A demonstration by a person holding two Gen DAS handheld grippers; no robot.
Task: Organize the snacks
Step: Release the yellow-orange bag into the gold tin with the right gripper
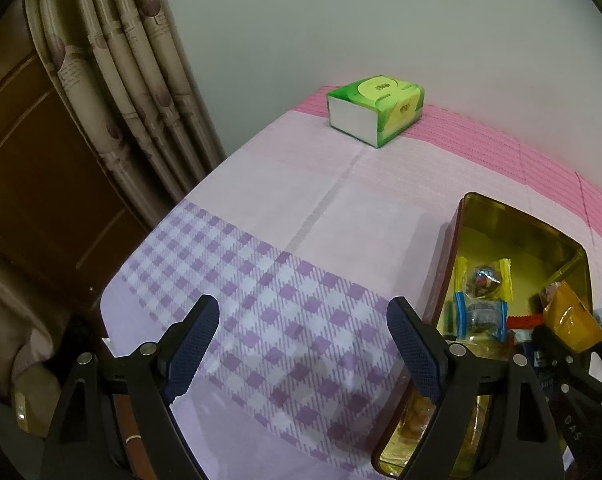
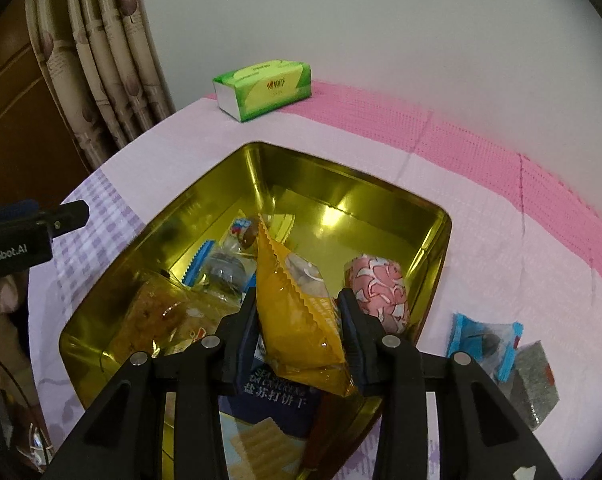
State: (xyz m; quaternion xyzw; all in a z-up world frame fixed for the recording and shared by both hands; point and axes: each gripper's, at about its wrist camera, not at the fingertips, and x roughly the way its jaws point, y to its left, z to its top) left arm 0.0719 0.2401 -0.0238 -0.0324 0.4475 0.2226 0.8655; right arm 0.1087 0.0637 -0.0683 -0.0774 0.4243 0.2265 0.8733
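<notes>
- Left wrist view: the left gripper (image 1: 303,354) fills the bottom of the frame with its 2 blue-padded fingers wide apart and nothing between them, over the checked part of the tablecloth (image 1: 261,208).
- At the right edge lies the gold tin (image 1: 467,216); wrapped sweets sit inside, and the orange snack packet (image 1: 571,316) shows at lower right, pinched by the other tool.
- A green tissue box (image 1: 375,110) stands at upper centre, well apart from the tin.
- Right wrist view: the right gripper (image 2: 299,334) is clamped on the orange snack packet (image 2: 297,312) at bottom centre; both pads press its flanks, and the packet hangs over the gold tin (image 2: 257,160).
- The packet looks light, soft and glossy, likely slippery foil around brittle contents; gripping across the flat body near the crimped seam, gently, seems best.
- A pink patterned roll (image 2: 379,288) lies in the tin just right of the packet.
- 2 packets, 1 blue (image 2: 483,338) and 1 grey (image 2: 535,382), lie on the cloth at lower right, outside the tin.
</notes>
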